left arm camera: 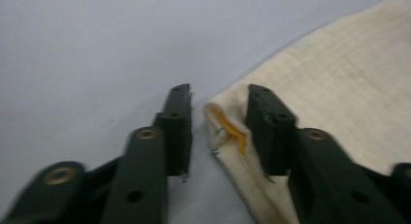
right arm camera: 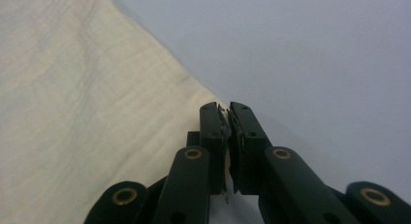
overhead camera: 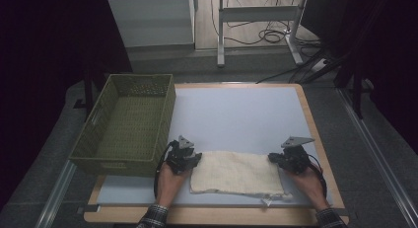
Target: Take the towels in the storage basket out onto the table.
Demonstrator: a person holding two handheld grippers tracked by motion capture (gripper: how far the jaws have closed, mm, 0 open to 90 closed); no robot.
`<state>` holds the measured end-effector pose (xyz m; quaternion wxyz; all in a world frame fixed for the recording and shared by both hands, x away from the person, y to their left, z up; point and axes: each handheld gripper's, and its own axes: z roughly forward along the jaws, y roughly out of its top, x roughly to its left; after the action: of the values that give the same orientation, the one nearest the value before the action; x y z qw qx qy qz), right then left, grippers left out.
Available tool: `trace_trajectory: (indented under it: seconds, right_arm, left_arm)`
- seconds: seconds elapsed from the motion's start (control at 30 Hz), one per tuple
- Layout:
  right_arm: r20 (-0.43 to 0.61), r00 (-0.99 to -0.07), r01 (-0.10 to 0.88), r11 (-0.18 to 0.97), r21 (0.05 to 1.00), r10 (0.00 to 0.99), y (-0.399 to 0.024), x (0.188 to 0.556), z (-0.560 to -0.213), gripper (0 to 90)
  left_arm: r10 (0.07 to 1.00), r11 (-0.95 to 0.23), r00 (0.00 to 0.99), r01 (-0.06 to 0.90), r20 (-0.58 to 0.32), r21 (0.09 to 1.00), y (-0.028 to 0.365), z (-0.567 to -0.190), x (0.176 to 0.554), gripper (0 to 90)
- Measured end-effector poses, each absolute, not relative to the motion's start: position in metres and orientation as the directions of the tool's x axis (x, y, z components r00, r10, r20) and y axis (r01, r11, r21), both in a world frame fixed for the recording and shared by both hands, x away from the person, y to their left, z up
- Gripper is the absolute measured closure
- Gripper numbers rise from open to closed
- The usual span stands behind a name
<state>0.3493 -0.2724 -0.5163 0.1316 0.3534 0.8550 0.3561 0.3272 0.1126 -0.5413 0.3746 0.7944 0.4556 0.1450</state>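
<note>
Both tools flank the crosswise cloth (overhead camera: 236, 172): left tool (left arm camera: 218, 122) open, right tool (right arm camera: 227, 132) pinching its corner.

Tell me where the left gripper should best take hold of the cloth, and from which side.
Probably at the cloth's rolled left corner, where the hem lifts off the table and shows a yellow lining. The left gripper already straddles that fold with open jaws, so coming in low from the cloth's left end suits it. Elsewhere the fabric lies flat, offering no edge to pinch.
</note>
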Motion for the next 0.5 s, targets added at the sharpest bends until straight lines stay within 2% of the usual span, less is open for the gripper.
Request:
trace_trajectory:
  seconds: [0.1, 0.2, 0.3, 0.4, 0.5]
  right_arm:
    - [0.010, -0.706, 0.498, 0.486, 0.718, 0.708, -0.274, 0.358, -0.506, 85.4]
    - [-0.002, -0.699, 0.489, 0.480, 0.728, 0.715, -0.275, 0.371, -0.497, 85.4]
    - [-0.021, -0.691, 0.480, 0.481, 0.734, 0.723, -0.273, 0.386, -0.491, 85.3]
    - [0.000, -0.675, 0.506, 0.463, 0.728, 0.738, -0.272, 0.403, -0.494, 85.2]
    - [0.029, -0.664, 0.542, 0.453, 0.708, 0.748, -0.270, 0.412, -0.508, 84.1]
  left_arm:
    - [0.808, -0.300, 0.572, 0.608, -0.144, 0.735, 0.113, -0.542, 0.328, 80.4]
    - [0.802, -0.286, 0.578, 0.597, -0.154, 0.749, 0.114, -0.536, 0.325, 84.5]
    - [0.803, -0.262, 0.575, 0.573, -0.154, 0.776, 0.114, -0.525, 0.319, 84.8]
    - [0.816, -0.289, 0.567, 0.572, -0.115, 0.768, 0.111, -0.525, 0.322, 83.2]
    - [0.824, -0.283, 0.553, 0.589, -0.122, 0.757, 0.113, -0.533, 0.331, 69.9]
